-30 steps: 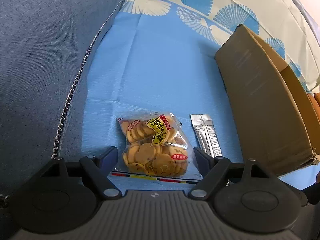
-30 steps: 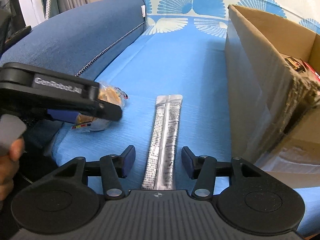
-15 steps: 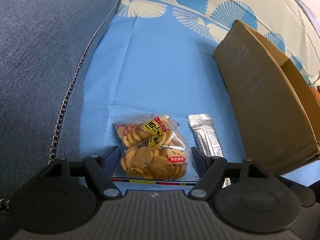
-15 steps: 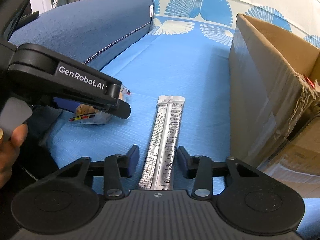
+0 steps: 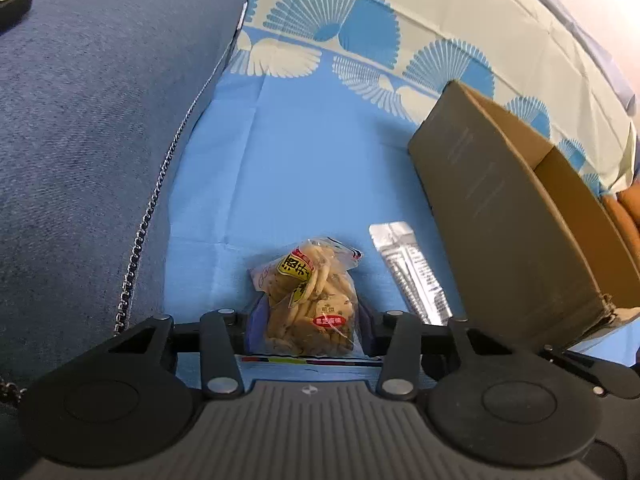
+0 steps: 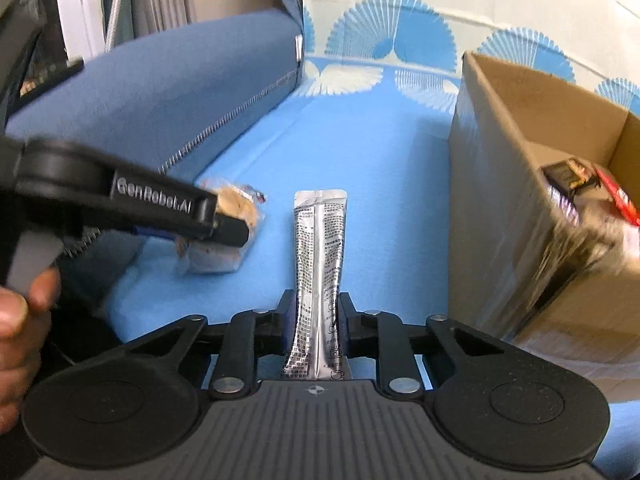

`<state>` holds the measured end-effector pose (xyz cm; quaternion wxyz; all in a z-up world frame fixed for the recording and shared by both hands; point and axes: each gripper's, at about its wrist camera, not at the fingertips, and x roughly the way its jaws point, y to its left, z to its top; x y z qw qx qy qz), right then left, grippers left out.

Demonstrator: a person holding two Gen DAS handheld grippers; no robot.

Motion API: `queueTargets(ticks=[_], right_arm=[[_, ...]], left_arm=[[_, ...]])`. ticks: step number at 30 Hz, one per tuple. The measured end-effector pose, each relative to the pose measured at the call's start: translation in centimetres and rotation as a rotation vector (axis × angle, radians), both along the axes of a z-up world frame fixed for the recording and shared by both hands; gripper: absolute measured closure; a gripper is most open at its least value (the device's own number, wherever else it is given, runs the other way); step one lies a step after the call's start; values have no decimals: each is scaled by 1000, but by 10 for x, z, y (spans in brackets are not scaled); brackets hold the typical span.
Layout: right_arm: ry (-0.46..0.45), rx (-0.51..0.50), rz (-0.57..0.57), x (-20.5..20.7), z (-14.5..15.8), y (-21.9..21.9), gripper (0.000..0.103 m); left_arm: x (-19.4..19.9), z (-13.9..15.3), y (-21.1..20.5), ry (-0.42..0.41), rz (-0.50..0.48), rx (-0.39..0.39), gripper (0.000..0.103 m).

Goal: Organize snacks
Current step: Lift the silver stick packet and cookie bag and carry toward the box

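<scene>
Left wrist view: low over the blue cloth (image 5: 304, 168), close, facing the patterned back edge. Right wrist view: equally low and near, facing likewise. Shared: cookie bag (image 5: 310, 296), silver sachet (image 6: 320, 264), cardboard box (image 6: 520, 200) along the right side.

I count two grippers, the left gripper (image 5: 308, 316) and the right gripper (image 6: 317, 320). There is one clear bag of biscuits (image 5: 310, 300), one silver stick sachet (image 6: 318, 264) and one cardboard box (image 6: 516, 200). Inside that box I make out at least two packets (image 6: 588, 188), though blur keeps me from a firm tally
</scene>
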<state>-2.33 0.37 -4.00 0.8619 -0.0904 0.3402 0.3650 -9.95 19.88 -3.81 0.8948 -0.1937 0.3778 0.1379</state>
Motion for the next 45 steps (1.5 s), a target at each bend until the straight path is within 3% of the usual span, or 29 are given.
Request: queueTargets(ticks=[6,12,17,27,45], right_arm=[[-24,47,15,-3,24,-4,81],[-9,130,66,10,68,-21,81],[-70,177,135,18,93,-39,81],[-135,292,88,25,89,-66,81],[-89,395,13,50,94,-93,81]], left_arm=[[-4,5,2,-29,5,-6,60],[-15,9,7,-89,26,-31,65],[-22,13,8,-129,43,-43,66],[-16,16,-4,-103,60,57,66],[-3,26,-17,-75,93,177,66]])
